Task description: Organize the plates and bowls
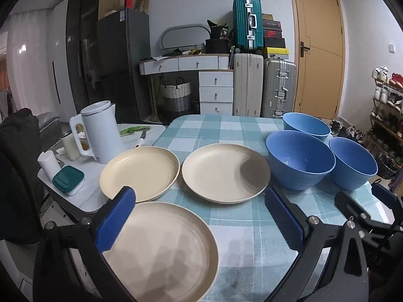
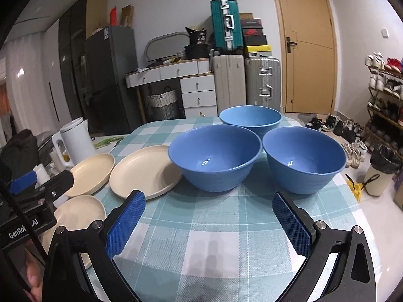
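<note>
Three cream plates lie on the checked tablecloth (image 1: pixel 241 229): a near plate (image 1: pixel 166 249), a left plate (image 1: pixel 139 172) and a middle plate (image 1: pixel 225 172). Three blue bowls stand to their right: a front-left bowl (image 2: pixel 214 157), a front-right bowl (image 2: pixel 303 158) and a far bowl (image 2: pixel 250 118). My left gripper (image 1: pixel 201 216) is open, its left pad over the near plate's rim, nothing held. My right gripper (image 2: pixel 209 222) is open above bare cloth, short of the two front bowls. The same plates show at the left of the right wrist view (image 2: pixel 144 170).
A white kettle (image 1: pixel 102 134), a teal-lidded box (image 1: pixel 68 180) and small jars sit on a side surface left of the table. Suitcases, drawers and a door stand behind. A shoe rack (image 2: pixel 385 93) and a bin (image 2: pixel 382 168) are at the right.
</note>
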A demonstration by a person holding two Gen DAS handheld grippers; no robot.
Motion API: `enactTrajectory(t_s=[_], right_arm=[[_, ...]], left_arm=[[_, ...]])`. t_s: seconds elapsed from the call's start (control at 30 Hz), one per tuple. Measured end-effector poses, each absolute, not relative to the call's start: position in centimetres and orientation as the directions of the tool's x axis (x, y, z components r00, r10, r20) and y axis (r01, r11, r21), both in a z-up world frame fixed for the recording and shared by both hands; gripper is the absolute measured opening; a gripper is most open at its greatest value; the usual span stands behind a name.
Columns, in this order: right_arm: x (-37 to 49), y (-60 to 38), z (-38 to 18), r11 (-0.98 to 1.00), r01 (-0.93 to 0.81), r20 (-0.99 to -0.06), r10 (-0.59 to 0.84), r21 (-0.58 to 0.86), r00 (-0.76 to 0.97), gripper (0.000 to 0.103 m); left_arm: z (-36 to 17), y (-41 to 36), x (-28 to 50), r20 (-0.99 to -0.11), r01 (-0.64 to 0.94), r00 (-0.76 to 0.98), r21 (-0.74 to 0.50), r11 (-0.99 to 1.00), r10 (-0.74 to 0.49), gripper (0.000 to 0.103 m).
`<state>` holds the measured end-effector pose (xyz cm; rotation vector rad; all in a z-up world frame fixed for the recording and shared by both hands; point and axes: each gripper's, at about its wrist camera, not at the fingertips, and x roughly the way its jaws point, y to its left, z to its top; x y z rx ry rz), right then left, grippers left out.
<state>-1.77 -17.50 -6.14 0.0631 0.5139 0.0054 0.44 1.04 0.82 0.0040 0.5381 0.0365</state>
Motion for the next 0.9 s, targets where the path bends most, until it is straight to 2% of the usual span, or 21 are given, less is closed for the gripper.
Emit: enactTrajectory(t_s=[0.27, 0.7, 0.9], right_arm=[[-1.6, -17.1, -6.4, 0.999, 0.025, -0.511, -0.002, 0.038, 0.859, 0.103], [-2.7, -15.8, -4.6, 0.996, 0.075, -0.478, -0.093, -0.055, 0.873, 0.103], [-2.8, -15.6, -4.5, 0.996, 0.062, -0.497, -0.083, -0.058, 0.864, 0.103]], left_arm=[[1.4, 1.3, 0.3, -0.535, 0.017, 0.844, -0.035, 0.999, -0.033, 0.103], [3.6, 3.2, -2.0, -0.481, -0.030, 0.876, -0.029, 0.999, 0.012, 0.103], [4.1, 3.8, -2.4, -0.467, -0.053, 0.883, -0.021, 0.998, 0.037, 0.103]])
